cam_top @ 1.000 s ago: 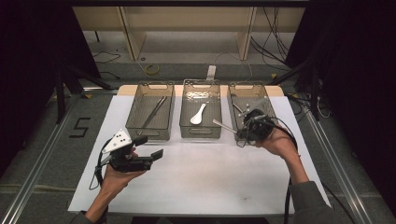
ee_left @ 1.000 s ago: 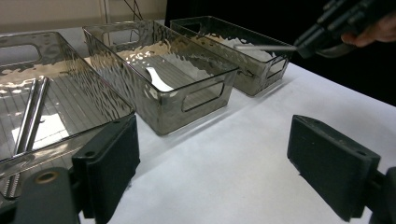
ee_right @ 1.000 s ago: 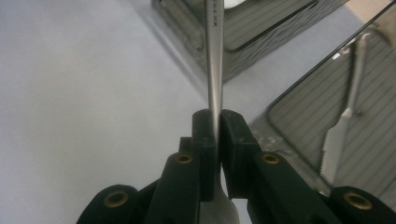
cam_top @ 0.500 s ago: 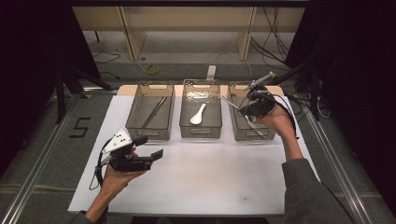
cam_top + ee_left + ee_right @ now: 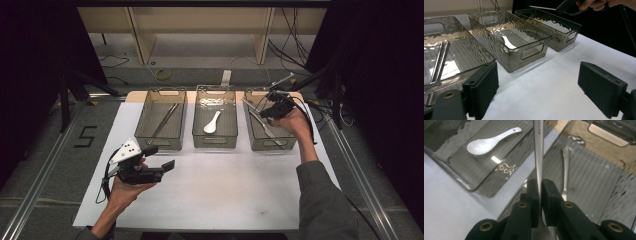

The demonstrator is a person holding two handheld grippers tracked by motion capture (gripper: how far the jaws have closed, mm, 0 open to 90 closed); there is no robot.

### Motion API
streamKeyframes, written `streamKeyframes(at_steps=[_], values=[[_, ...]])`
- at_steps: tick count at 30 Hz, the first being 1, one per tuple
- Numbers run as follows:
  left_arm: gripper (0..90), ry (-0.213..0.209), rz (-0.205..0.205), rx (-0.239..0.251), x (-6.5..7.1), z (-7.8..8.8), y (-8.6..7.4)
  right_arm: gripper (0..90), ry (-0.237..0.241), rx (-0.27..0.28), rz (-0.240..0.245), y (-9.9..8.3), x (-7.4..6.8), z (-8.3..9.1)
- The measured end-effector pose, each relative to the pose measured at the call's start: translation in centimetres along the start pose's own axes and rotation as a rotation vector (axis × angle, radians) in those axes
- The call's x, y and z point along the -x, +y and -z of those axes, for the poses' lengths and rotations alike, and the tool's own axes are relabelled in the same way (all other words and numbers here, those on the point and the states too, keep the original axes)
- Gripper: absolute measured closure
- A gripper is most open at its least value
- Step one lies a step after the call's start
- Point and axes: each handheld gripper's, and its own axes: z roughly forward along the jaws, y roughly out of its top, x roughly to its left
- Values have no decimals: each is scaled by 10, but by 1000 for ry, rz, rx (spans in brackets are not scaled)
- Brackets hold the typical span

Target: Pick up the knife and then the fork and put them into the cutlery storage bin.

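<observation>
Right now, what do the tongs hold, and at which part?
The right tongs clamp a metal utensil on its handle; the left tongs hold nothing.

Your right gripper [image 5: 267, 107] now sits over the right-hand bin [image 5: 287, 142], clamped on a metal utensil [image 5: 538, 152]. A second ago it hovers nearer you, at that bin's near left corner; half a second ago it is already above the bin, and now it is a little farther back and to the left over it. The utensil travels along with it (its handle now points toward the far left, over the bin's far end). Your right forearm [image 5: 320, 200] stretches farther across the table.
</observation>
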Motion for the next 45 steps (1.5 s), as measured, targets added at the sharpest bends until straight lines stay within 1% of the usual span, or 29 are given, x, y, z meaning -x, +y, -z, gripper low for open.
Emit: streamKeyframes(at_steps=[5, 7, 9, 14, 16, 19, 22, 24, 25, 29, 34, 36, 38, 39, 44, 45], values=[[161, 0, 2, 1, 0, 0, 0, 853, -12, -8, -40, 0, 9, -9], [161, 0, 3, 2, 0, 0, 0, 853, -9, -10, -61, 0, 12, -12], [161, -1, 4, 4, 0, 1, 0, 853, -21, -10, -73, 0, 14, -15], [161, -3, 8, 10, 0, 1, 0, 853, -34, -12, -97, 0, 17, -18], [161, -3, 3, 8, 0, 1, 0, 852, -44, -17, -94, 0, 19, -20], [159, -5, 7, 15, 0, 1, 0, 852, -48, -17, -113, -1, 22, -22], [157, -4, 8, 17, 1, 2, 0, 852, -54, -31, -104, -3, 24, -26], [157, -6, 10, 21, 0, 2, 1, 852, -51, -37, -121, -4, 25, -28], [156, -7, 13, 22, 0, 2, 1, 852, -53, -38, -121, -4, 25, -29], [155, -7, 14, 27, 0, 3, 1, 852, -70, -53, -122, -3, 25, -34], [154, -6, 14, 28, 0, 3, 0, 852, -71, -52, -127, -2, 25, -36], [154, -6, 13, 27, 0, 4, 1, 851, -74, -57, -126, -3, 26, -38], [154, -6, 12, 27, 0, 4, 0, 852, -73, -67, -137, -3, 26, -40], [154, -6, 12, 27, 1, 4, 0, 851, -73, -64, -131, -4, 27, -41], [154, -4, 12, 24, 0, 4, 0, 851, -76, -63, -135, -5, 26, -46], [154, -5, 13, 25, 0, 4, 1, 850, -77, -69, -138, -5, 26, -46]])
